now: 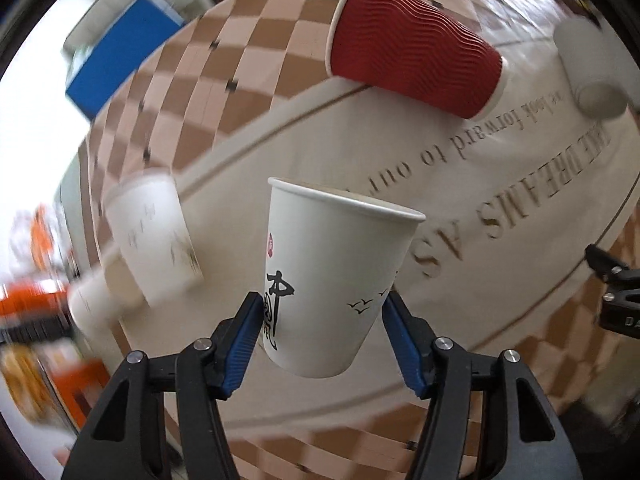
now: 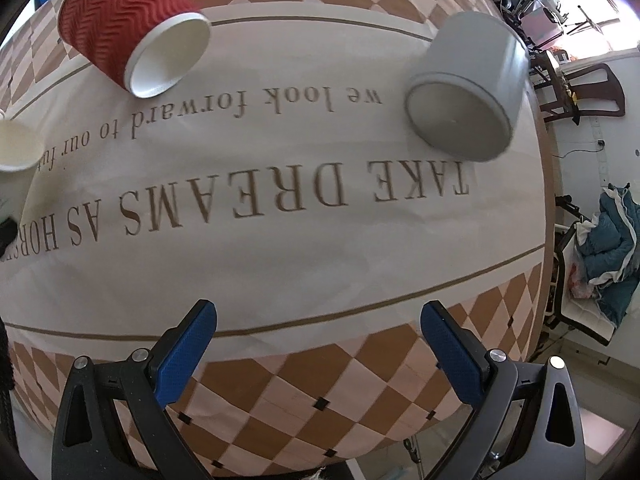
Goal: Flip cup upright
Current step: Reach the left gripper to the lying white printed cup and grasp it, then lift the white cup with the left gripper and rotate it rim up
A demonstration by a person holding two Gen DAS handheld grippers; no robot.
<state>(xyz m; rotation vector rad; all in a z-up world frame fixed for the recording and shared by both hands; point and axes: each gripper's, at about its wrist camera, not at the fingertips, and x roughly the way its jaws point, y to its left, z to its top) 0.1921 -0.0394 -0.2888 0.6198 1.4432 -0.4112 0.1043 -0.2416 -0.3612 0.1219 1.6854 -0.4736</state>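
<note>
My left gripper [image 1: 322, 312] is shut on a white paper cup [image 1: 332, 272] with black calligraphy and small birds. The cup is held above the table, mouth up and slightly tilted. It also shows at the left edge of the right wrist view [image 2: 16, 152]. A red ribbed paper cup [image 1: 412, 48] lies on its side at the far side of the tablecloth, also in the right wrist view [image 2: 128, 28]. A grey cup [image 2: 468, 88] lies on its side at the right. My right gripper [image 2: 318, 344] is open and empty over the near edge of the table.
A blurred white paper cup [image 1: 152, 236] and another white cup [image 1: 96, 300] lie on the table at the left. The tablecloth [image 2: 280, 248] has large lettering and a checked border. Chairs and blue fabric [image 2: 612, 240] stand past the table's right edge.
</note>
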